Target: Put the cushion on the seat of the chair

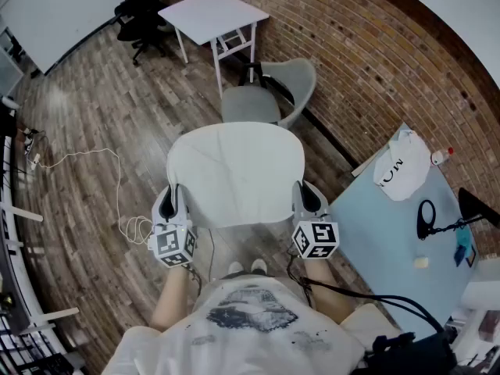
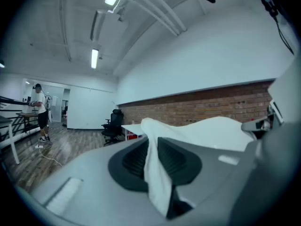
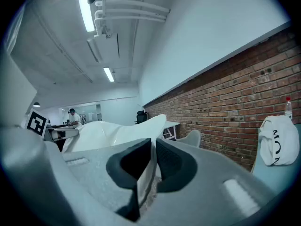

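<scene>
A flat white cushion [image 1: 236, 172] hangs level in the air in front of the person, stretched between the two grippers. My left gripper [image 1: 173, 201] is shut on the cushion's left edge; the white fabric [image 2: 155, 173] is pinched between its dark pads. My right gripper [image 1: 306, 198] is shut on the right edge, with the fabric [image 3: 146, 171] squeezed between its pads. The grey chair [image 1: 269, 92] stands just beyond the cushion, its seat [image 1: 248, 106] partly showing past the cushion's far edge. In the right gripper view the chair [image 3: 194, 136] shows beyond the cushion.
A white table [image 1: 212, 16] stands behind the chair by the brick wall [image 1: 375, 61]. A pale blue table [image 1: 394, 233] with a white cap [image 1: 402, 164] is at the right. A black office chair [image 1: 141, 10] is far left. A white cable [image 1: 86, 178] lies on the wood floor.
</scene>
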Demonstrator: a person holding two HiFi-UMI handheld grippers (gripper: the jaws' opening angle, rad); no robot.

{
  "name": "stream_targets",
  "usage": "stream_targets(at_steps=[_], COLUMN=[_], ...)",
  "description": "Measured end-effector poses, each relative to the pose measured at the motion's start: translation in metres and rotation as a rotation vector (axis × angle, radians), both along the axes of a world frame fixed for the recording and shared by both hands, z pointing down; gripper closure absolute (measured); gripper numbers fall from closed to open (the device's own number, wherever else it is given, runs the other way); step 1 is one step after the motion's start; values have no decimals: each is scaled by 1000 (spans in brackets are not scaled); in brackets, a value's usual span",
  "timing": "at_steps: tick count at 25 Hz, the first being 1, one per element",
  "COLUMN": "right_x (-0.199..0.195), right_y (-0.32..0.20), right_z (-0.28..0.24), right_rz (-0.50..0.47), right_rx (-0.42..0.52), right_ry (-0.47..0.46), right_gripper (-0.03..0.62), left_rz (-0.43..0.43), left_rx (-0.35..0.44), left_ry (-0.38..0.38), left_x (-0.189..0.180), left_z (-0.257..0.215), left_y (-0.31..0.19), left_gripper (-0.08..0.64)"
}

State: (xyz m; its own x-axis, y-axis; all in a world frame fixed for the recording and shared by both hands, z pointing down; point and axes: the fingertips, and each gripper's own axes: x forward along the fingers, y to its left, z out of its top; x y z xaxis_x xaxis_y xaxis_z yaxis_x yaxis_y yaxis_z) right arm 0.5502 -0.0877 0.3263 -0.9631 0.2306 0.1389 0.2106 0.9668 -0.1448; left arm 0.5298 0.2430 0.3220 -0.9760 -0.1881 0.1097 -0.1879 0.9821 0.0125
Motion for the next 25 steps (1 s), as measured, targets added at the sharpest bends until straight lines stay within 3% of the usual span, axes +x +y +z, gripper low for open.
stream_targets(at_steps=[14, 21, 25], right_x=[1, -21, -50], right_y=[-26, -14, 3], right_z=[-1, 1, 4], right_rz=[-1, -38, -41], right_rx=[-25, -31, -20], right_ry=[-8, -19, -18], right_gripper=[561, 561, 561], left_rz=[-8, -38, -45], left_rx=[2, 6, 17], left_ry=[11, 8, -5], left_x=[-2, -14, -40], left_z=[5, 3, 7], left_y=[-19, -9, 11], left_gripper=[508, 508, 508])
